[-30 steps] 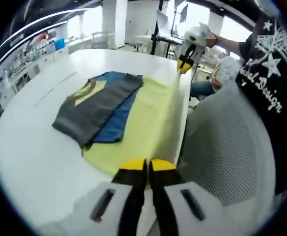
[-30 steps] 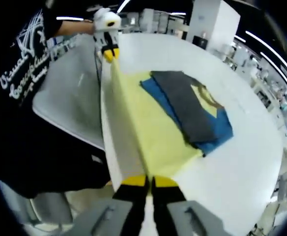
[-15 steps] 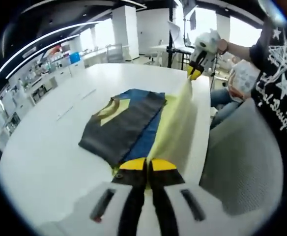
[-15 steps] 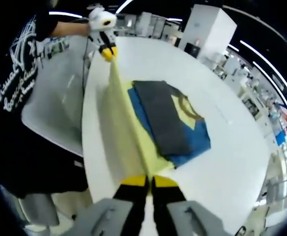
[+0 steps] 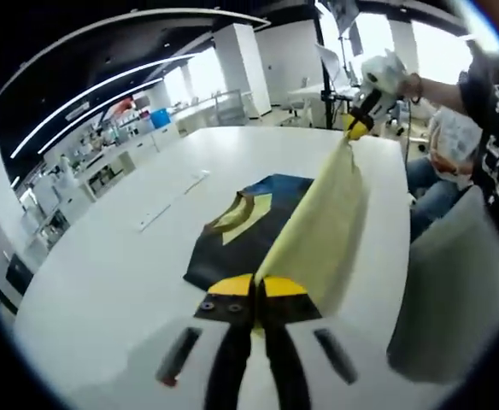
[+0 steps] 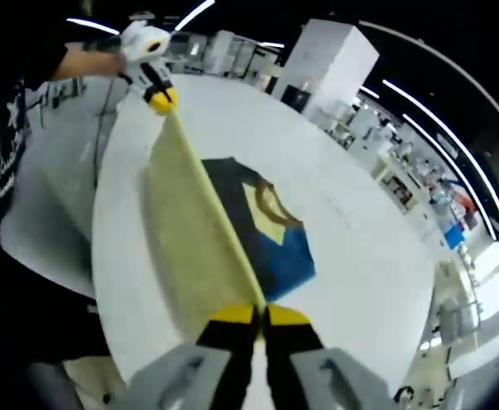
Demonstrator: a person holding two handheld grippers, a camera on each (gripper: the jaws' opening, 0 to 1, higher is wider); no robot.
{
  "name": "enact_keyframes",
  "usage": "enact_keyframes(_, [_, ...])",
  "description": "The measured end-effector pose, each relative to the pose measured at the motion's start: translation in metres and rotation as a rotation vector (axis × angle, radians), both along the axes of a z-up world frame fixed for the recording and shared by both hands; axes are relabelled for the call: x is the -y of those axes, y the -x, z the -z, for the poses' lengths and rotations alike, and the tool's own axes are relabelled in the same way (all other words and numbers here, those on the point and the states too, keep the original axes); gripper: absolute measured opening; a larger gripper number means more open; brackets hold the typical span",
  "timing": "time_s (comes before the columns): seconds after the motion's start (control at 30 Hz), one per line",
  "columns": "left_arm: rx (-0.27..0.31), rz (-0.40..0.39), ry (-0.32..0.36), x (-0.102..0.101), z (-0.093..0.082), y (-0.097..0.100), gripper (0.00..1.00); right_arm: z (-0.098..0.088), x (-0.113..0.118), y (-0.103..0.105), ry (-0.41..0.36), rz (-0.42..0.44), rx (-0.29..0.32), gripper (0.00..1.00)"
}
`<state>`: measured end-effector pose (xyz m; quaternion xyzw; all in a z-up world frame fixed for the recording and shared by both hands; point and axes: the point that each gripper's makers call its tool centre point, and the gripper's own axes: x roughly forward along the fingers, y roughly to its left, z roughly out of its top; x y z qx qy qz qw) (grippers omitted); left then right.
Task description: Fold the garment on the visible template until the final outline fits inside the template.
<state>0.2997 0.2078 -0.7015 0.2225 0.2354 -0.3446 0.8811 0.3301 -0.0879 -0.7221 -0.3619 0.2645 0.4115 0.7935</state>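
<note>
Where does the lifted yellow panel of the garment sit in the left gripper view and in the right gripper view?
Left gripper view: yellow panel stretches from the left gripper up to the right gripper.
Right gripper view: it runs from bottom center to the upper left.
Shared landmark: the dark folded part on the white table.

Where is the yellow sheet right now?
The yellow sheet is lifted off the white table, stretched between the left tool and the right tool. In both views it hangs beside the folded garment, on the person's side of it.

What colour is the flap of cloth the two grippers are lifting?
Pale yellow flap, clearest in the left gripper view.
</note>
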Motion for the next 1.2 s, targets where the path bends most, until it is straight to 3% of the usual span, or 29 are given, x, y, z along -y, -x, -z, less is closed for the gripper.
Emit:
enact_keyframes(0.27, [0.074,-0.041,0.000,-0.004,-0.016,-0.025,0.00,-0.021,-0.002,-0.036,-0.017,0.077,0.098,0.00])
enact_keyframes(0.6, [0.139,-0.098,0.014,-0.015,-0.029,-0.055,0.00,-0.028,-0.008,-0.069,0.035,0.084,0.185,0.00])
enact_keyframes(0.77, [0.143,-0.117,0.003,-0.018,-0.025,-0.073,0.00,-0.027,-0.010,-0.086,0.065,0.097,0.208,0.00])
enact_keyframes(0.83, [0.133,-0.186,0.042,-0.020,-0.025,-0.083,0.00,-0.025,-0.013,-0.091,0.081,0.081,0.214,0.00])
enact_keyframes(0.93, [0.142,-0.192,0.038,-0.020,-0.021,-0.092,0.00,-0.019,-0.013,-0.102,0.116,0.077,0.231,0.00])
enact_keyframes(1.2, [0.082,-0.240,0.077,-0.029,-0.001,-0.115,0.00,-0.008,-0.017,-0.121,0.142,0.079,0.231,0.00])
